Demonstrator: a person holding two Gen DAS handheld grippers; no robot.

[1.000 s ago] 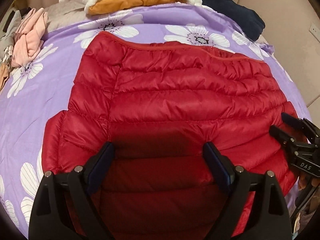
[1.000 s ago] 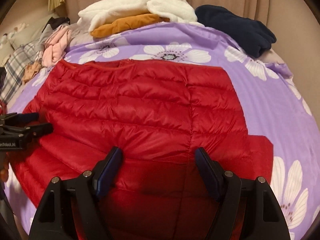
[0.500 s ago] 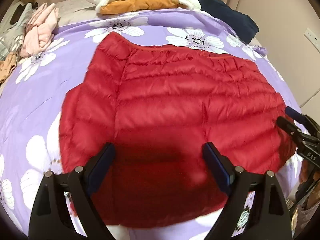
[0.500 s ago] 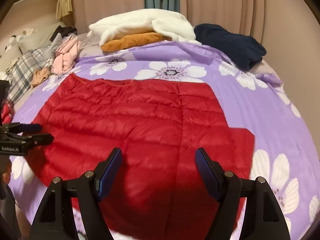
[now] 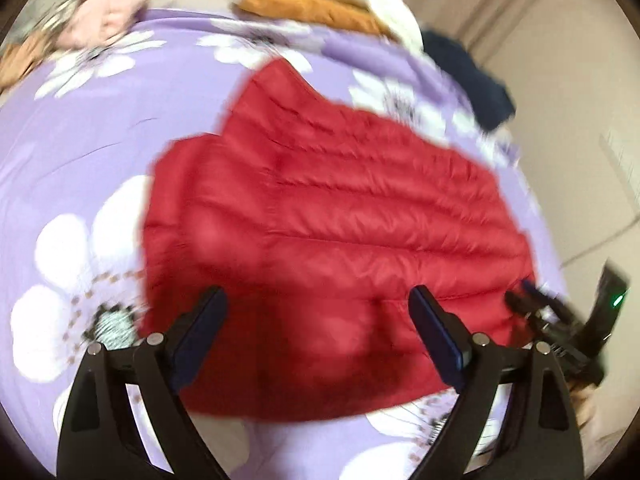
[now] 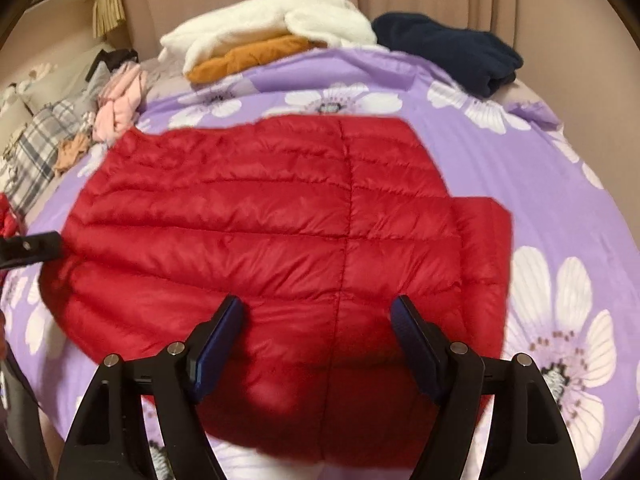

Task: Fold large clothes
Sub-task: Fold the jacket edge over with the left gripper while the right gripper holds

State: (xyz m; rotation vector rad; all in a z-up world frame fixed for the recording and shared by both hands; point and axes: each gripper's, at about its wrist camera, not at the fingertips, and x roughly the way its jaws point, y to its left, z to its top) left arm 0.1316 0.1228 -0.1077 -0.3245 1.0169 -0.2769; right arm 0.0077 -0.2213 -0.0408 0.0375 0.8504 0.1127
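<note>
A red quilted puffer jacket (image 5: 332, 220) (image 6: 280, 232) lies flat on a purple bedspread with white flowers (image 5: 80, 140) (image 6: 560, 208). One sleeve end sticks out at its right side (image 6: 484, 240). My left gripper (image 5: 318, 308) hovers open above the jacket's near edge, nothing between its fingers. My right gripper (image 6: 316, 316) also stands open above the jacket's near part, holding nothing. The other gripper's tips show at the jacket's right edge in the left wrist view (image 5: 528, 300) and at its left edge in the right wrist view (image 6: 32, 246).
At the bed's far side lie a white fleece (image 6: 272, 24) over an orange garment (image 6: 248, 58), a dark navy garment (image 6: 452, 52), and pink clothes (image 6: 120, 104) beside plaid fabric (image 6: 36, 144). Beige curtains and a wall stand behind.
Both grippers have pulled back from the jacket, so more bedspread shows at its near edge. The left view has shifted left and rolled, and is now blurred. Jaws stay open.
</note>
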